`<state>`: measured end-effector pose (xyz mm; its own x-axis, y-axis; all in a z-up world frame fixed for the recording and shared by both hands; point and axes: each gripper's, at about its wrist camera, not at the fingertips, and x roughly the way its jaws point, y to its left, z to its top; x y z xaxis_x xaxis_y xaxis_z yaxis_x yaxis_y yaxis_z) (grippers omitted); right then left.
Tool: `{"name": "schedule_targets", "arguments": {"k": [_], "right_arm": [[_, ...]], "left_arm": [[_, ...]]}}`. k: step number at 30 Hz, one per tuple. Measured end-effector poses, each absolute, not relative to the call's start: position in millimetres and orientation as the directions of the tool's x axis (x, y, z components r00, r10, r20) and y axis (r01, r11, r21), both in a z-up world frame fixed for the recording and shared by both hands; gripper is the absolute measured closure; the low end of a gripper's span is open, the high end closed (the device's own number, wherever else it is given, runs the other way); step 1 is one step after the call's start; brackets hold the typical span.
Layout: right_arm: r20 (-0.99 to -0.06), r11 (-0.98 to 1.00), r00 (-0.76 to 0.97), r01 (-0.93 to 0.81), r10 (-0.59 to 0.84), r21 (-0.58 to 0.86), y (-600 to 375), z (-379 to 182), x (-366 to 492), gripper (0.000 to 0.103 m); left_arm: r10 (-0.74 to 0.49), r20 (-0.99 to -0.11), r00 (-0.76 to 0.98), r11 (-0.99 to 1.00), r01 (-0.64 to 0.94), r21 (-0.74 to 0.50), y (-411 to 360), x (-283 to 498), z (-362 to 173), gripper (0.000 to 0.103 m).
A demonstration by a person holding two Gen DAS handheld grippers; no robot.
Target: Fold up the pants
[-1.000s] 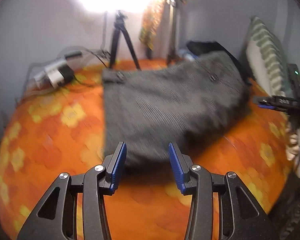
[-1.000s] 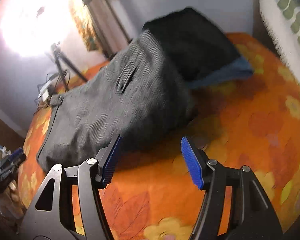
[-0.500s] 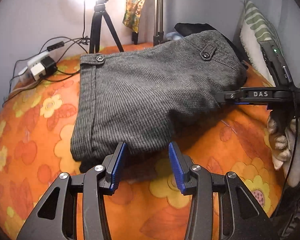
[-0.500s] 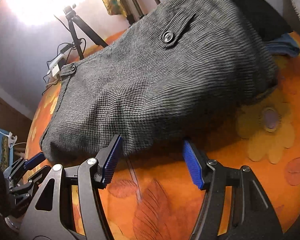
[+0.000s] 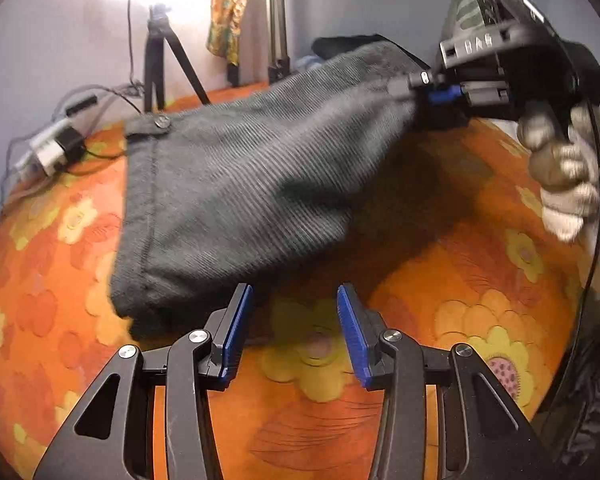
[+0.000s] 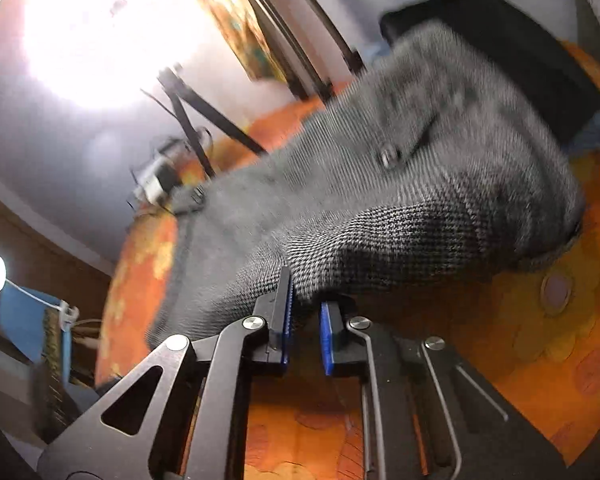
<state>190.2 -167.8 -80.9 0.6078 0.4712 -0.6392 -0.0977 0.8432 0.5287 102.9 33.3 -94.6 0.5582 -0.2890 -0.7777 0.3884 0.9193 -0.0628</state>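
Note:
Folded grey houndstooth pants (image 5: pixel 236 184) lie on the orange flowered bedspread (image 5: pixel 440 280). My left gripper (image 5: pixel 294 332) is open and empty, just short of the pants' near edge. My right gripper (image 6: pixel 305 316) is shut on a fold of the pants (image 6: pixel 400 216) and lifts that side off the bed. It also shows in the left wrist view (image 5: pixel 428 88), up at the right, held by a gloved hand (image 5: pixel 560 168), pinching the pants' right edge.
A tripod (image 5: pixel 164 64) and a power adapter with cables (image 5: pixel 52 148) stand at the back left of the bed. A dark folded garment (image 6: pixel 512 52) lies behind the pants. A striped pillow (image 5: pixel 464 8) is at the back right.
My right gripper has closed on the pants' right edge and raised it off the bed. My left gripper has stayed open near the front edge.

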Motion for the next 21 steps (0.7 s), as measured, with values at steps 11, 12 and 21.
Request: {"name": "schedule_targets", "arguments": {"k": [11, 12, 21], "right_arm": [[-0.669, 0.835, 0.567, -0.065, 0.481, 0.546, -170, -96, 189, 0.091], [-0.67, 0.831, 0.563, -0.056, 0.484, 0.554, -173, -97, 189, 0.09], [-0.706, 0.816, 0.601, 0.149, 0.373, 0.558, -240, -126, 163, 0.04]], "left_arm": [[-0.32, -0.779, 0.539, 0.929, 0.34, -0.146, 12, 138, -104, 0.06], [-0.327, -0.781, 0.532, 0.928, 0.338, -0.158, 10, 140, -105, 0.06], [-0.29, -0.782, 0.551, 0.921, 0.384, -0.072, -9, 140, -112, 0.082]]}}
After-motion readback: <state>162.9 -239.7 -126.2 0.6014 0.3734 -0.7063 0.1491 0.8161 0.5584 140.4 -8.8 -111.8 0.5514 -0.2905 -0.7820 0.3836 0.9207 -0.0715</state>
